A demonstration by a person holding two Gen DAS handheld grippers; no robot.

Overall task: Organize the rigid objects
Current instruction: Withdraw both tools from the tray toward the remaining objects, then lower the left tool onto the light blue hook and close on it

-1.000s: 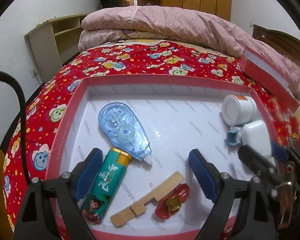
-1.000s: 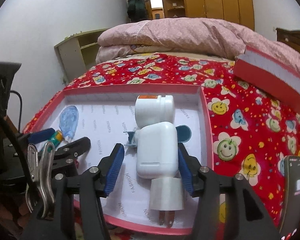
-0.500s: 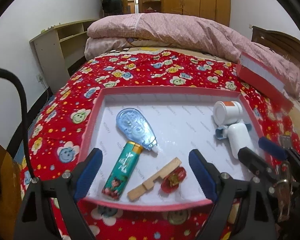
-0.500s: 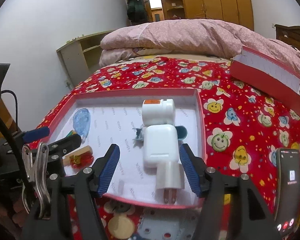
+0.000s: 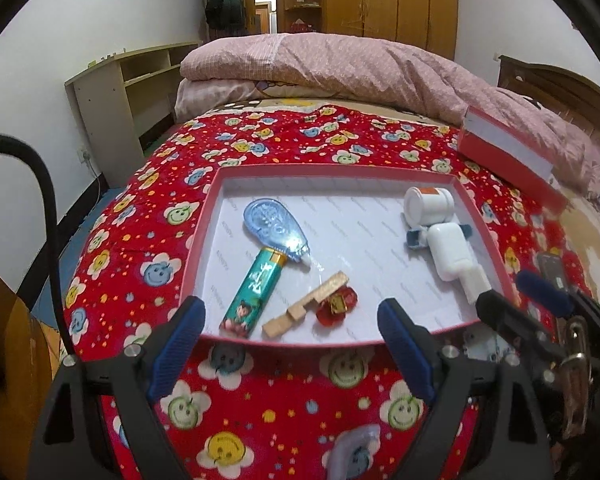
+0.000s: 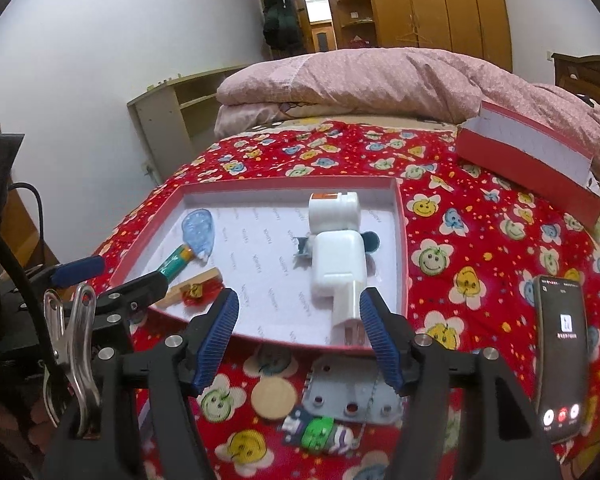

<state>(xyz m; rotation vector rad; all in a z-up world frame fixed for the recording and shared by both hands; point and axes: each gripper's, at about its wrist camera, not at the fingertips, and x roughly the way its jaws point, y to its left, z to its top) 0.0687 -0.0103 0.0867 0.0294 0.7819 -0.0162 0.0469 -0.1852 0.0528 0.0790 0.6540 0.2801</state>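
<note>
While both grippers hover at the bottom of their frames with nothing between their blue pads, a shallow red-rimmed tray (image 5: 204,236) with a white lining lies on a bed covered by a red smiley-flower blanket (image 5: 140,240). The left gripper (image 5: 292,344) is spread wide and empty, its fingers at the tray's near rim in the lower middle of the left view. The right gripper (image 6: 298,338) is likewise wide open and holds nothing; its right pad sits just beside the prongs of a white power adapter (image 6: 340,272) lying in the tray's right half. Directly behind the adapter, toward the top of the frame, lies a white cylindrical container (image 6: 334,212) on its side, and a small blue-grey plastic piece (image 6: 302,246) pokes out from beside the adapter. In the tray's left half, a translucent blue correction tape dispenser (image 5: 274,230) rests with its tip touching the gold end of a green lighter (image 5: 252,294). Right of the lighter lie a notched wooden strip (image 5: 306,304) and, touching it, a small red wrapped candy (image 5: 338,304). In the lower part of the right view, outside the tray, the blanket carries a round wooden disc (image 6: 273,398), a grey plate with holes (image 6: 352,394), and a smartphone (image 6: 562,356) at the right edge. A red box lid (image 6: 532,160) lies at the upper right, near a pink quilt (image 6: 360,80).
</note>
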